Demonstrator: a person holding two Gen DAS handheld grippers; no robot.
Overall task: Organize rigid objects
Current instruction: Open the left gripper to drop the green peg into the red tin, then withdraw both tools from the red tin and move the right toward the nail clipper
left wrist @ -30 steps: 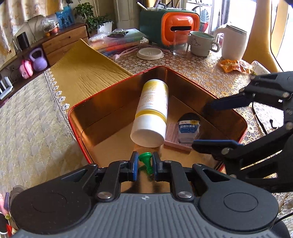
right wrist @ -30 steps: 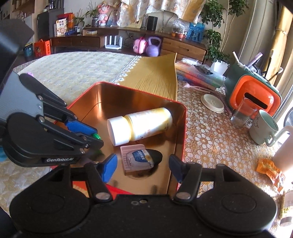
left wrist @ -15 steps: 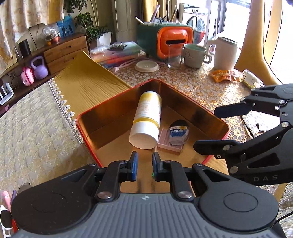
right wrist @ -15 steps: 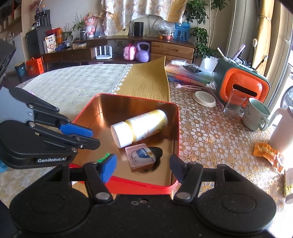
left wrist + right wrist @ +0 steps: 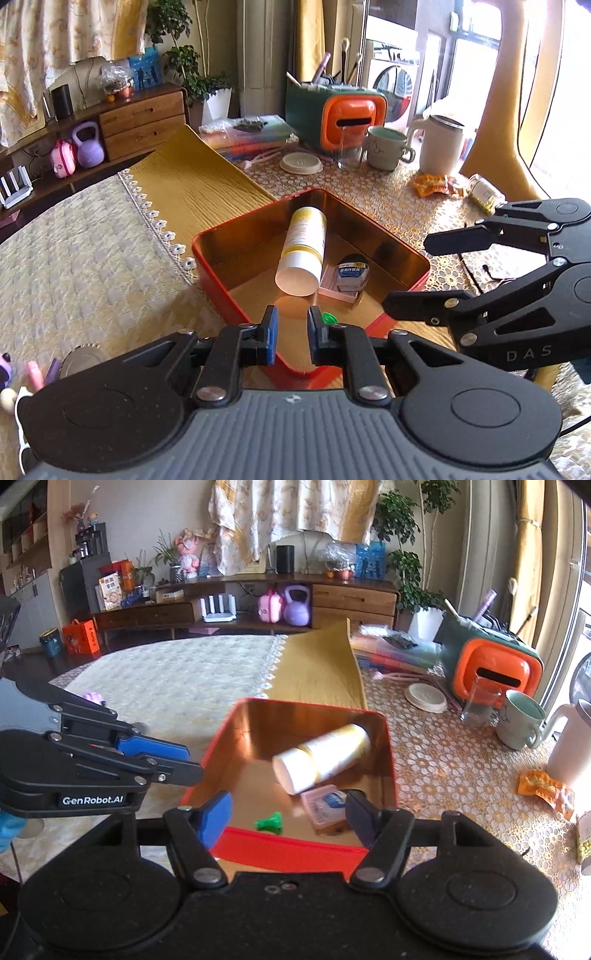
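A red tin box with a gold inside (image 5: pixel 236 306) (image 5: pixel 295 847) stands on the table. In it lie a white and yellow bottle (image 5: pixel 301 251) (image 5: pixel 321 757), a small pink case with a blue label (image 5: pixel 349 275) (image 5: pixel 323 806) and a small green piece (image 5: pixel 328 317) (image 5: pixel 269 821) near the front wall. My left gripper (image 5: pixel 291 332) is slightly open and empty, above the box's near corner; it also shows in the right wrist view (image 5: pixel 184 760). My right gripper (image 5: pixel 288 816) is open and empty at the box's near wall, and it shows in the left wrist view (image 5: pixel 410 273).
Beyond the box are a yellow placemat (image 5: pixel 192 188), books (image 5: pixel 247 133), an orange and green holder (image 5: pixel 340 114), a glass (image 5: pixel 480 698), a mug (image 5: pixel 386 147), a white jug (image 5: pixel 441 147), a white lid (image 5: pixel 299 162) and an orange wrapper (image 5: pixel 434 184). Small objects lie at the left edge (image 5: pixel 33 369).
My left gripper let go of the green piece, which now lies in the box. Both grippers have drawn back and up from the box.
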